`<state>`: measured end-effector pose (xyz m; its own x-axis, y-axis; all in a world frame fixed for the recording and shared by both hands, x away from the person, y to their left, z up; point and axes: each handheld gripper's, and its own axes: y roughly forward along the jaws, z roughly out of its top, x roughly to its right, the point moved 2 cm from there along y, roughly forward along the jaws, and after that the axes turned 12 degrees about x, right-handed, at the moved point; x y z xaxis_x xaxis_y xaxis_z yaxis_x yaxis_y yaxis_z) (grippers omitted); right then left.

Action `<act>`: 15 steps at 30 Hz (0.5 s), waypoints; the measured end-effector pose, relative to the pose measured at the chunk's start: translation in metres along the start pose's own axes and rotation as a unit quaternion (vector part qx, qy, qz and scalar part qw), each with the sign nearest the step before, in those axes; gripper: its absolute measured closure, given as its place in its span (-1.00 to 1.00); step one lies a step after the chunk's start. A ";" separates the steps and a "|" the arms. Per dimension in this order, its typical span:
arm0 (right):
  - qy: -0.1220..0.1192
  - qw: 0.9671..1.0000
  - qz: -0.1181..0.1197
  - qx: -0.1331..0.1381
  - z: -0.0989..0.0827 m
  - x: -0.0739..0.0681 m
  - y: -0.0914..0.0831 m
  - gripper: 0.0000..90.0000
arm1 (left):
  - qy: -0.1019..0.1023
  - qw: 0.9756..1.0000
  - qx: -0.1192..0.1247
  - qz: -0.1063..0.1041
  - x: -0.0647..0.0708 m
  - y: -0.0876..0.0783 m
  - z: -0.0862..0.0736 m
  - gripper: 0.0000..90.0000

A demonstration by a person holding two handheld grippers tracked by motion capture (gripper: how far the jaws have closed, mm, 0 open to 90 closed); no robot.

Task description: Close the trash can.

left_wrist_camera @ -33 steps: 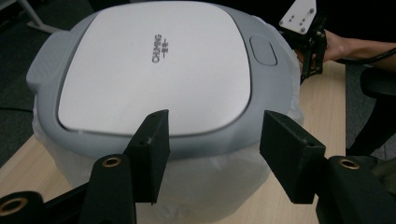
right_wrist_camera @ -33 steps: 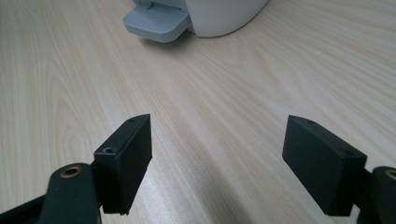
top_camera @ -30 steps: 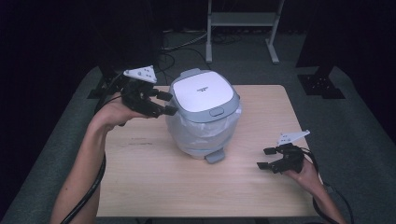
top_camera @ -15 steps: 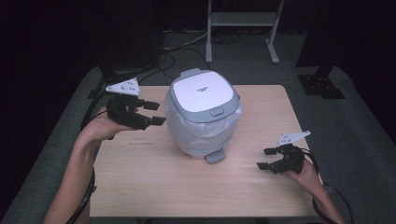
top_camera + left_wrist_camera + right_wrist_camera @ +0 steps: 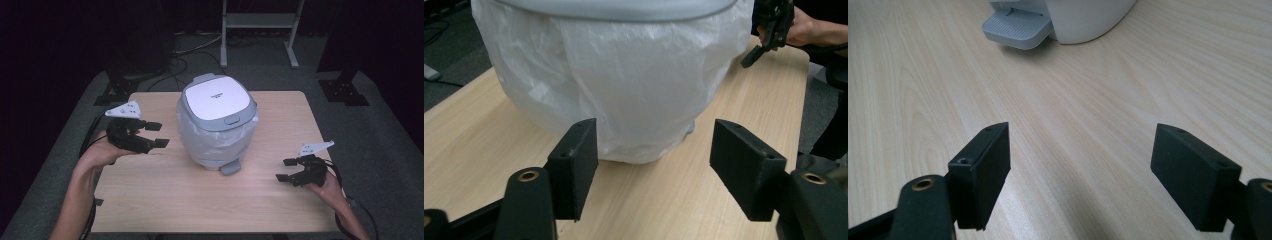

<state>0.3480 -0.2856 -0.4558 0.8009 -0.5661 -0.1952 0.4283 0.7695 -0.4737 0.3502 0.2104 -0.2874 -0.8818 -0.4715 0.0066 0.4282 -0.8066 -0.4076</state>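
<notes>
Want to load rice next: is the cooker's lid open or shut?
Shut. The white-topped lid lies flat on the plastic-wrapped rice cooker, no gap showing.

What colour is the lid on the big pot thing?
The lid is white on top with a grey rim, best seen in the high view.

left gripper [image 5: 156, 135]: black, grey three-cornered plate, brass screw holes | right gripper [image 5: 285, 170]: same, black cable | forearms bare

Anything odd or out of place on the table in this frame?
One thing: the rice cooker has a crinkled white plastic bag wrapped around its body below the lid, which is unusual. Otherwise it stands upright, lid closed, nothing spilled. The left gripper and the right gripper are open and apart from it.
</notes>
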 end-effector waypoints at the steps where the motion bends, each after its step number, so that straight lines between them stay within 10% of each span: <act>1: 0.000 1.000 0.000 -0.001 0.000 0.000 0.000 -0.50 | -0.002 1.000 0.000 0.003 0.000 0.000 -0.002 -0.25; 15: -0.002 1.000 -0.003 0.004 0.000 -0.002 -0.002 -0.50 | -0.012 1.000 -0.002 0.017 0.005 0.008 -0.026 -0.54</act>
<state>0.3453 -0.2857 -0.4541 0.7998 -0.5699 -0.1887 0.4367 0.7680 -0.4685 0.3439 0.2105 -0.3148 -0.8618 -0.5071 0.0151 0.4571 -0.7889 -0.4108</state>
